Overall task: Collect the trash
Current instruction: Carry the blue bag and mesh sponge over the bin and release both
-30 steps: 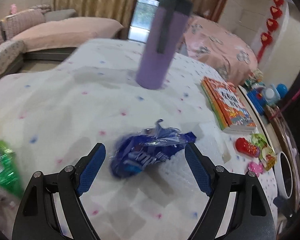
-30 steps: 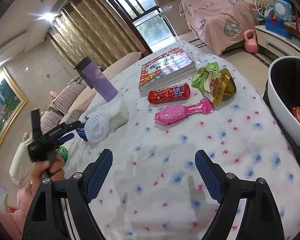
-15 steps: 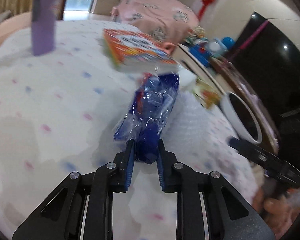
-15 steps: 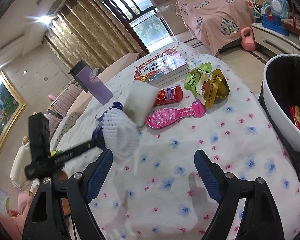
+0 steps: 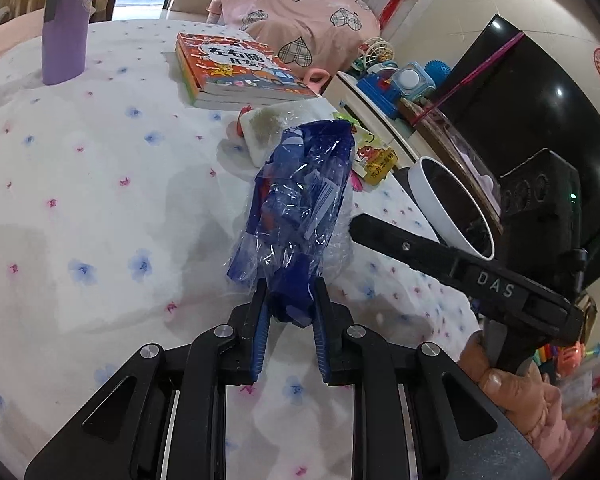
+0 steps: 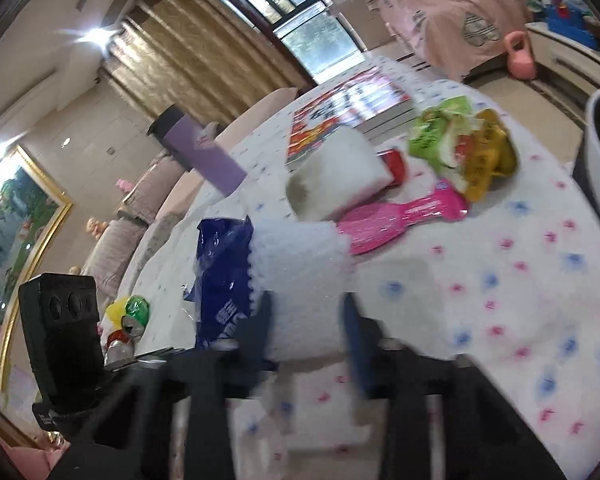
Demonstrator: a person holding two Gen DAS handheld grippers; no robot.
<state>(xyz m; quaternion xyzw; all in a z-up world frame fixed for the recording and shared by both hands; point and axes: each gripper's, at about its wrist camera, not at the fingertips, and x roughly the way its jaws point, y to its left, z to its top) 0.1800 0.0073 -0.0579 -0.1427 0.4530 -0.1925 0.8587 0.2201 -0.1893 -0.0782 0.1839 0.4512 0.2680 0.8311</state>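
My left gripper is shut on a crumpled blue plastic wrapper and holds it up above the flowered tablecloth. The wrapper also shows in the right wrist view, left of my right gripper. My right gripper has closed in around a white foam net sleeve; the view is blurred and I cannot tell whether the pads grip it. A white trash bin with a dark inside stands past the table's right edge.
On the table are a purple tumbler, a stack of picture books, a white sponge block, a pink brush, green and yellow snack bags and a red can. A green wrapper lies at the left.
My left gripper closed on the blue wrapper, lifted it and swung right toward the bin. My right gripper moved forward and narrowed around the white foam net.
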